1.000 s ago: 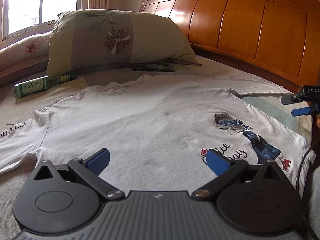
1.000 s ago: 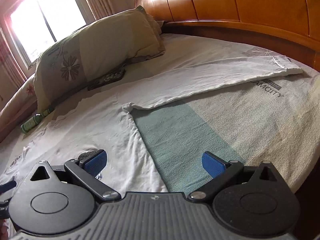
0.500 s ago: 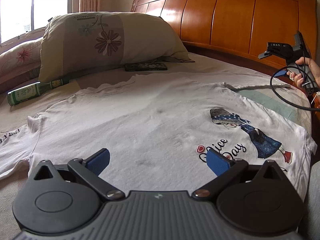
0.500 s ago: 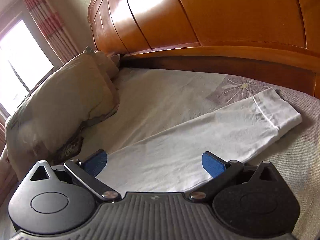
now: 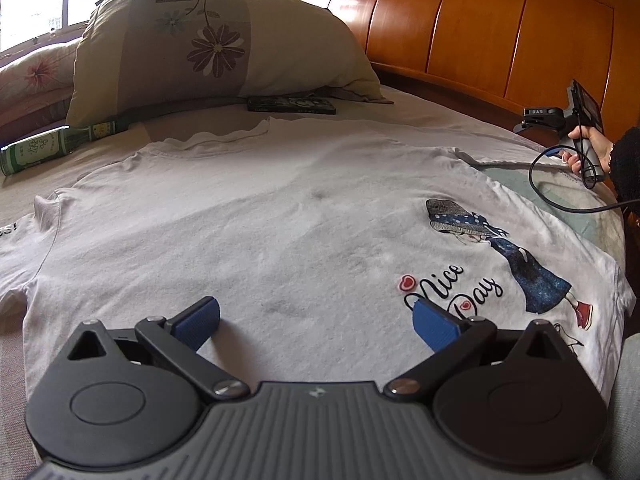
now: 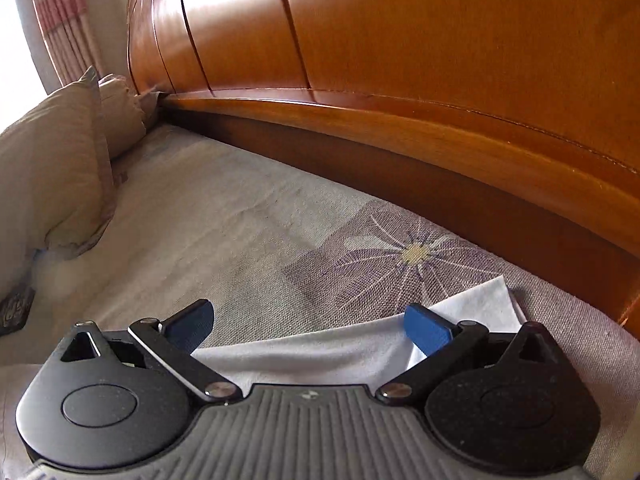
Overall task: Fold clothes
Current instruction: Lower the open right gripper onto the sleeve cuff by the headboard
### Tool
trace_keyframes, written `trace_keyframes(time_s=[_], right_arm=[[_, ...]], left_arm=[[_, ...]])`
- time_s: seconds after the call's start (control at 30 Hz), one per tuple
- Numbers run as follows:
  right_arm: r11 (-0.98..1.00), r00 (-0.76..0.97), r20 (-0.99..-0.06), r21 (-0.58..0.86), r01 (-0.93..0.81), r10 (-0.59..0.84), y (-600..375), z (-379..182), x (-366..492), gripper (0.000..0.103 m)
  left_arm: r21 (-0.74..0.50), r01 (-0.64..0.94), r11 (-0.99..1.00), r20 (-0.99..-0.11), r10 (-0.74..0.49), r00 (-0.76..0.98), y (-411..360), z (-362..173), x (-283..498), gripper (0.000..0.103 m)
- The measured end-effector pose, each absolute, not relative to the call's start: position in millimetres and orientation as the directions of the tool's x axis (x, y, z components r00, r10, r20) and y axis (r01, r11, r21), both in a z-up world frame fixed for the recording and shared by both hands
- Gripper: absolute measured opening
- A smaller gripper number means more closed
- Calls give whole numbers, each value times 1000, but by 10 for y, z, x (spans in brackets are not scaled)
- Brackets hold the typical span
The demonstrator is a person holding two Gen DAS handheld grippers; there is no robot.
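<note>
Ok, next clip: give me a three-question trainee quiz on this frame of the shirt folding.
1. True or false: the left tongs are shut on the white T-shirt.
2. What lies between the open right tongs? A) the sleeve end B) the pillow C) the green bottle
3. Fill in: the shirt's print reads "Nice ___".

Key: 1 false, both tongs are open; 2 A; 3 Day.
</note>
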State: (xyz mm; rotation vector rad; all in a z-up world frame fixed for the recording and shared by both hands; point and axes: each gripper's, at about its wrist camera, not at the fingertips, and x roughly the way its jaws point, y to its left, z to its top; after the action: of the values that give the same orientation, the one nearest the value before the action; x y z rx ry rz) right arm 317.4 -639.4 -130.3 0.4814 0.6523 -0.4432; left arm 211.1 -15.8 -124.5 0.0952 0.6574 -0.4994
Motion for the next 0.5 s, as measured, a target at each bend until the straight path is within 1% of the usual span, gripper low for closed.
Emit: trace_keyframes(time_s=[0.07, 0.13, 0.2, 0.33, 0.4, 0.5], right_arm=[[797, 703, -668, 274, 538, -244, -6343, -1219, 3129, 103], [804, 732, -637, 292, 519, -241, -6218, -1108, 2964, 103], [810, 785, -589, 357, 464, -190, -6073, -1030, 2716, 103], [787, 833, -551, 492, 373, -50, -5831, -1018, 2218, 103], [772, 839, -545, 528, 355, -14, -5763, -1077, 2040, 103], [782, 830, -558, 508, 362, -21, -5718, -1196, 1902, 103]], left_arm=[[-68, 473, 878, -608, -412, 678, -159, -1249, 2109, 102], [-62, 476, 877, -608, -411, 679, -163, -1243, 2100, 102], [-63, 483, 873, -605, -419, 677, -154, -1236, 2090, 102], [-60, 496, 866, -595, -430, 679, -134, -1201, 2060, 102], [-52, 505, 862, -583, -437, 685, -129, -1160, 2028, 102], [-48, 521, 852, -571, -452, 685, -138, -1107, 2000, 102]])
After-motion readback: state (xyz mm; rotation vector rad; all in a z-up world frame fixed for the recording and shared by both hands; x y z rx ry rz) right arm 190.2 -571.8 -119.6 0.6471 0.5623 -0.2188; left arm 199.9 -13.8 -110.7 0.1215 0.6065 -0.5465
